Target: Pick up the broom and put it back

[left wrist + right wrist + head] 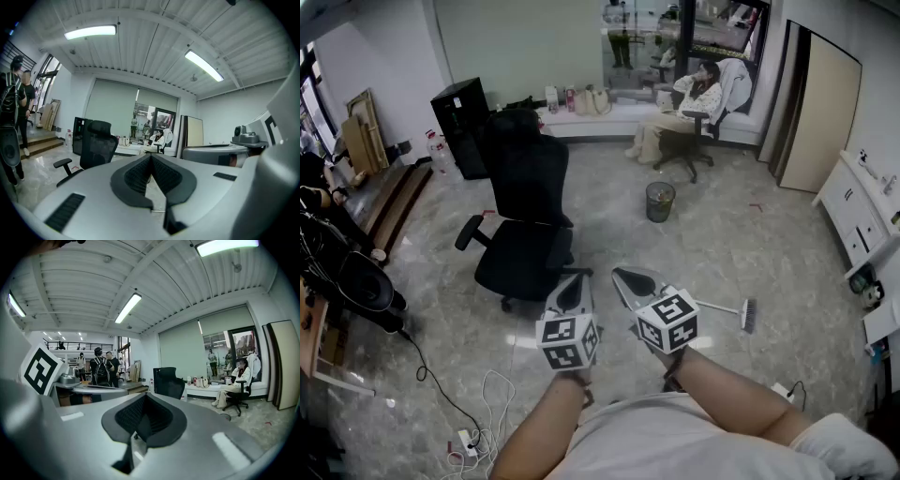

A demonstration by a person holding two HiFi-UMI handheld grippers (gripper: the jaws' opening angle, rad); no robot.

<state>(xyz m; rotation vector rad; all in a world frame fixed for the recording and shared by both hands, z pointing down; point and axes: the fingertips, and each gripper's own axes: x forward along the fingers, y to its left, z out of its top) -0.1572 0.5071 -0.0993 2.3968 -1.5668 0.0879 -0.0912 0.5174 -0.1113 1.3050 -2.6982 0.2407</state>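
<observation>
The broom (734,308) lies flat on the marble floor at the right, its thin handle pointing left and its brush head to the right. It shows in neither gripper view. My left gripper (575,287) and right gripper (629,277) are held side by side in front of my body, well above the floor and to the left of the broom. In the left gripper view the left gripper (151,158) has its jaws together with nothing between them. The right gripper (145,398) is likewise shut and holds nothing. Both point nearly level across the room.
A black office chair (525,217) stands just ahead on the left. A mesh waste bin (660,202) sits farther ahead, and a person sits on a chair (689,114) by the window. Cables (478,417) trail on the floor at left; a white cabinet (861,214) lines the right wall.
</observation>
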